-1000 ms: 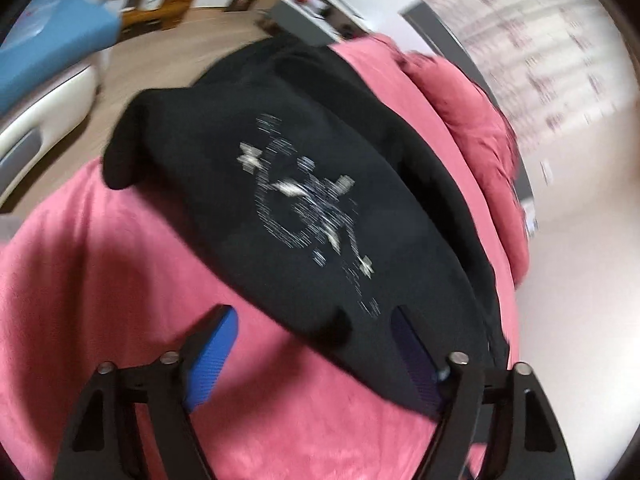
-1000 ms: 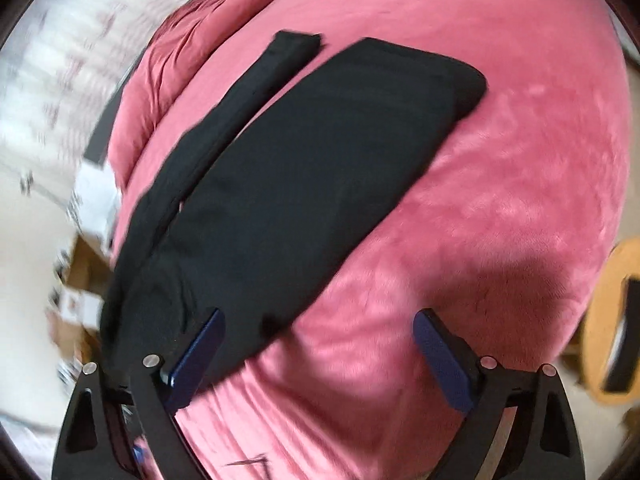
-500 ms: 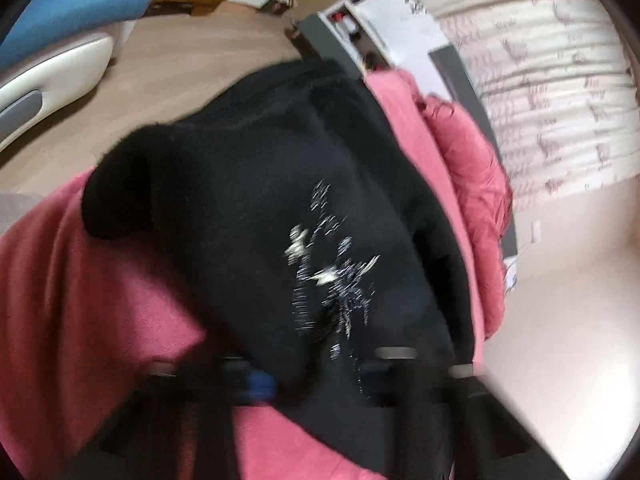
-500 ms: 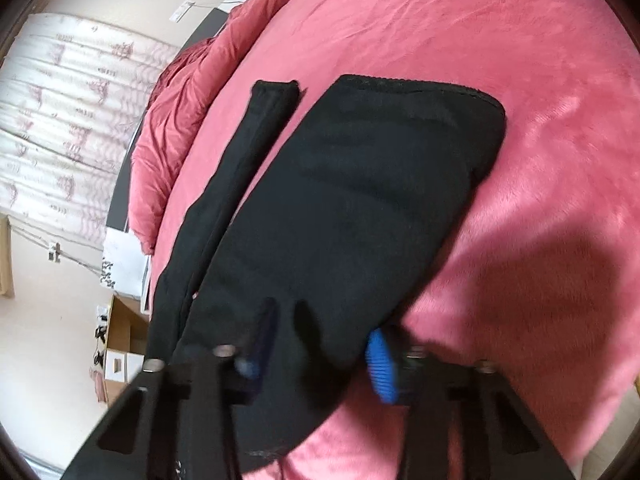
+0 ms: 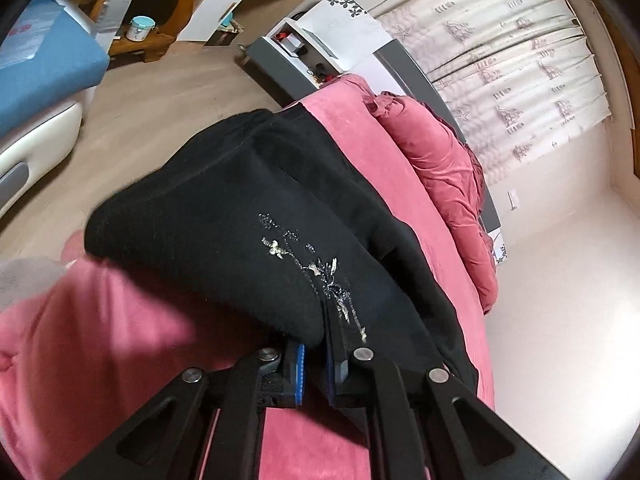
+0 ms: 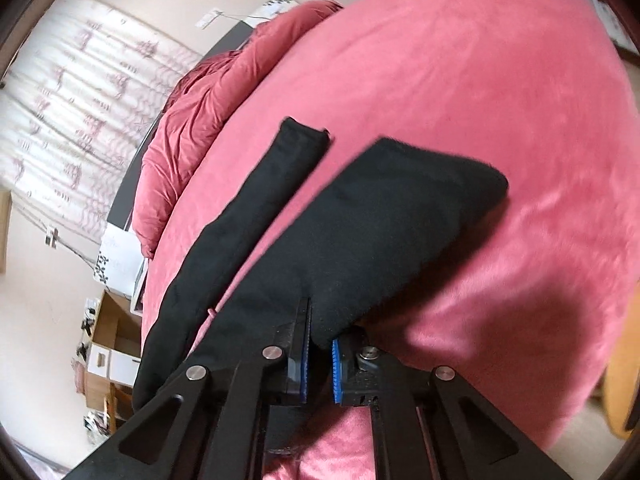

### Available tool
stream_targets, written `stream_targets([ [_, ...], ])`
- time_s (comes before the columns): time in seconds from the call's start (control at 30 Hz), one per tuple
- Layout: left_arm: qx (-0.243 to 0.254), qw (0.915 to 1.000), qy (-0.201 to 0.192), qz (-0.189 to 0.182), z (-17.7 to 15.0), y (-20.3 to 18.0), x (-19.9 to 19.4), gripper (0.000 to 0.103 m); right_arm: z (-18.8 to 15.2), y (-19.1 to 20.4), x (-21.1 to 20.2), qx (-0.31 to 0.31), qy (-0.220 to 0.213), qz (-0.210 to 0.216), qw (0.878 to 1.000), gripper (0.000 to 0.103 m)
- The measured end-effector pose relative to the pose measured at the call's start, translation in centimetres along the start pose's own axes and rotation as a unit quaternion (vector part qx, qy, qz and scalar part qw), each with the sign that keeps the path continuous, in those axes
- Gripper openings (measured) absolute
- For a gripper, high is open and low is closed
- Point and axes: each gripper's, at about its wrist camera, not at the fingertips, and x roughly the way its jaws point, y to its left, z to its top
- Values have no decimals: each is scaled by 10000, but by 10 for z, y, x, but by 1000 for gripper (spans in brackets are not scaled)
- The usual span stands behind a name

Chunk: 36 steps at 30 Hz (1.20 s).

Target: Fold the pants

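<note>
Black pants (image 5: 224,216) with a silver print (image 5: 320,272) lie on a pink bed cover (image 5: 100,328). My left gripper (image 5: 314,344) is shut on the near edge of the pants at the waist end, lifting it a little. In the right wrist view the pants' legs (image 6: 380,216) stretch away over the pink cover (image 6: 500,80), one leg (image 6: 248,216) lying apart to the left. My right gripper (image 6: 320,344) is shut on the near edge of the wider leg.
A bunched red duvet (image 5: 440,168) lies along the bed's far side by a curtain (image 5: 520,60). A grey-white cabinet (image 5: 304,52) and a blue-topped bed (image 5: 36,64) stand on the floor beyond. Cardboard boxes (image 6: 108,356) sit on the floor at left.
Both grippers were open a second ago and have moved in and shut on the near edge of the pants. The cloth edge now rises between each pair of fingers.
</note>
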Motion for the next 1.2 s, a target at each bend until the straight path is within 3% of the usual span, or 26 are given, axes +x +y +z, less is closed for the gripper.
stream_targets([
  [0.33, 315, 9991, 289, 27, -20, -3, -31, 7, 2, -17, -37, -118, -18, -253, 9996, 8],
  [0.43, 522, 9969, 453, 369, -30, 2, -26, 7, -6, -28, -26, -211, 269, -475, 9983, 8],
  [0.53, 219, 9952, 693, 657, -35, 15, -16, 8, -13, -37, -16, -354, 501, -734, 9954, 13],
  [0.6, 40, 9936, 789, 804, -38, 19, -17, 9, -15, -43, -19, -284, 486, -660, 9962, 14],
  [0.67, -75, 9947, 706, 738, -40, 17, -29, 14, -12, -47, -26, -255, 304, -810, 9959, 35],
  [0.8, 35, 9990, 28, 439, -41, 1, -66, 26, 2, -44, -67, -359, -682, -1308, 9884, 36],
  [0.87, 270, 9994, -62, 216, -36, -16, -68, 28, 12, -29, -76, -741, -970, -1349, 9833, 36],
  [0.97, 594, 9976, 262, -254, -31, -49, -40, 29, 26, -5, -65, -1052, -823, -1051, 9854, 36],
  [1.07, 571, 9923, 785, -772, -30, -90, 14, 32, 37, 17, -34, -1066, -466, -693, 9908, 36],
  [1.2, 512, 9847, 1323, -1011, -35, -132, 85, 32, 43, 41, 13, -1010, -50, -459, 9938, 36],
])
